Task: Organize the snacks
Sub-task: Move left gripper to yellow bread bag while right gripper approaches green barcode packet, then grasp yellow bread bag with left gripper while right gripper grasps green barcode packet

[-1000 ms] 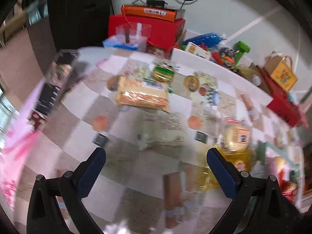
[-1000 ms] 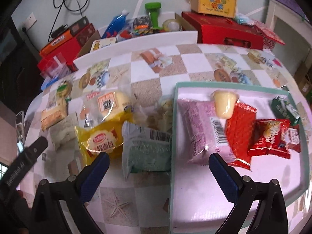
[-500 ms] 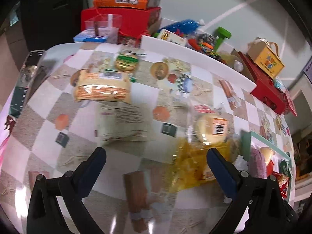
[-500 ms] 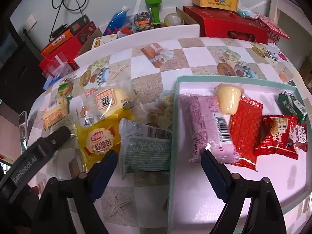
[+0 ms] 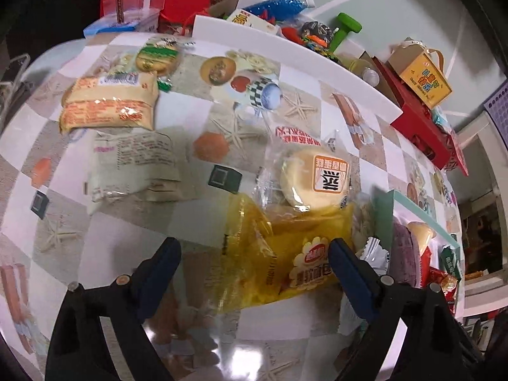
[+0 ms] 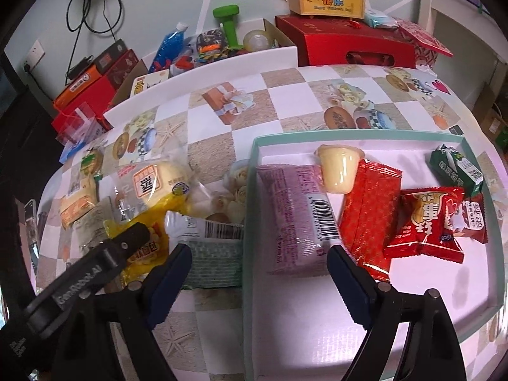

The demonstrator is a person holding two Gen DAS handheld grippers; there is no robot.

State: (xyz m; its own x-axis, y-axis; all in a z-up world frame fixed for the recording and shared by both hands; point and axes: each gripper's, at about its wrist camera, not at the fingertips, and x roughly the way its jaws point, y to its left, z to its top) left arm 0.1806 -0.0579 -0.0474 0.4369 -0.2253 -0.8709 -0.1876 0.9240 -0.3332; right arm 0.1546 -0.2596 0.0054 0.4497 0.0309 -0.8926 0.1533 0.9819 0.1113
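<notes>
In the left wrist view my left gripper (image 5: 254,263) hangs low over a yellow bread packet (image 5: 285,254). Its jaws are closing with the packet between them; the left pad still stands apart from it. A round bun in clear wrap (image 5: 314,177) lies just beyond. My right gripper (image 6: 258,266) is open above the left rim of the teal tray (image 6: 250,190), astride a green-and-white packet (image 6: 216,254) outside and a purple packet (image 6: 298,216) inside. The tray also holds a jelly cup (image 6: 339,171), a red packet (image 6: 368,209) and a red snack bag (image 6: 425,222).
An orange-beige packet (image 5: 108,104), a white packet (image 5: 136,165) and a round green biscuit (image 5: 157,57) lie on the checked tablecloth at the left. A white board (image 5: 285,50) edges the table's back, with red boxes (image 6: 346,44), a bottle and a green dumbbell (image 6: 228,22) behind it.
My left gripper has swung right and sunk over the yellow packet, and its jaws have narrowed. The right gripper's jaws have narrowed too, and the left gripper's finger has come into its view.
</notes>
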